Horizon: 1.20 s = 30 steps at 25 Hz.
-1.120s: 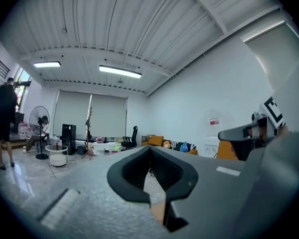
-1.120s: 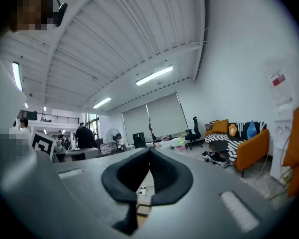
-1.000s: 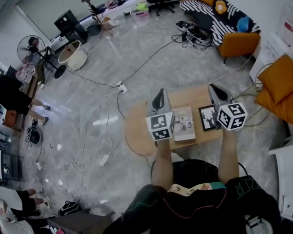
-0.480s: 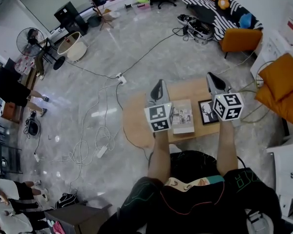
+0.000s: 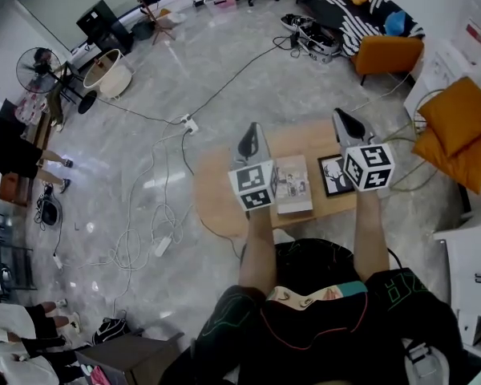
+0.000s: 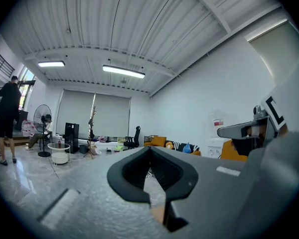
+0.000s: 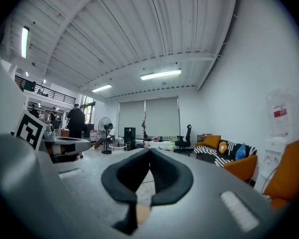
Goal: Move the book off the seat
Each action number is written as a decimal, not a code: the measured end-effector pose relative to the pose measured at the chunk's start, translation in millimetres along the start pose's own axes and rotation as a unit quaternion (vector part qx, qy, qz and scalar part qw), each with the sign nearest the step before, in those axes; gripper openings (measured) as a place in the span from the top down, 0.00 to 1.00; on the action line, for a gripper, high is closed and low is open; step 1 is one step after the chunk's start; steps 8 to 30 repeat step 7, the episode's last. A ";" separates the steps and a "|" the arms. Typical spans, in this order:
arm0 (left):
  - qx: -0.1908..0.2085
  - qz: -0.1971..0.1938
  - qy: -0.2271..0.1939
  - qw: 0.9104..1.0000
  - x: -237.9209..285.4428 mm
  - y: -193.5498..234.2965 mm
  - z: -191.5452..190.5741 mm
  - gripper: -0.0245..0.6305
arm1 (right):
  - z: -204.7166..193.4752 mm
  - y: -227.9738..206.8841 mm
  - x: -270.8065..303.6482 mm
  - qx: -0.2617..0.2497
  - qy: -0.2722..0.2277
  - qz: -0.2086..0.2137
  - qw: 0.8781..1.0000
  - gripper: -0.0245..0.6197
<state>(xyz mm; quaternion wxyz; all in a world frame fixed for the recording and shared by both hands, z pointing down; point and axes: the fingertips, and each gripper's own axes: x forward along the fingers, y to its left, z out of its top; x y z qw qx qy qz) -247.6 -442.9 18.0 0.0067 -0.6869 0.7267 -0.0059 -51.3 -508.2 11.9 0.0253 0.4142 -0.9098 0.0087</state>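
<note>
Left gripper (image 5: 253, 128) and right gripper (image 5: 340, 115) hang level over the bench (image 5: 216, 203), fingers (image 6: 130, 176) pressed together, empty.
Only the head view shows the book (image 5: 293, 184), flat on the bench between them (a picture (image 5: 334, 175) beside it); the gripper views look over it at the room.

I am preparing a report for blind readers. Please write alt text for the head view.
Seen from above, a person holds a left gripper and a right gripper, both shut and empty, level over a low wooden table where a book lies beside a framed picture. Cables run across the grey floor.
</note>
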 end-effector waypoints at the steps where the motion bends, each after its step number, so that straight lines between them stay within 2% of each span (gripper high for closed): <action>1: 0.000 0.000 0.002 1.000 0.8 0.1 -1.0 0.95 | 0.4 -0.8 0.0 -0.001 -0.001 -0.001 1.000 0.96; 7: -0.016 0.000 0.009 1.000 6.0 -2.3 -5.7 0.95 | 0.9 -7.4 1.0 -0.008 -0.006 -0.006 1.000 0.96; 30: -0.016 0.000 0.009 1.000 6.0 -2.3 -5.7 0.95 | 0.9 -7.4 1.0 -0.008 -0.006 -0.006 1.000 0.96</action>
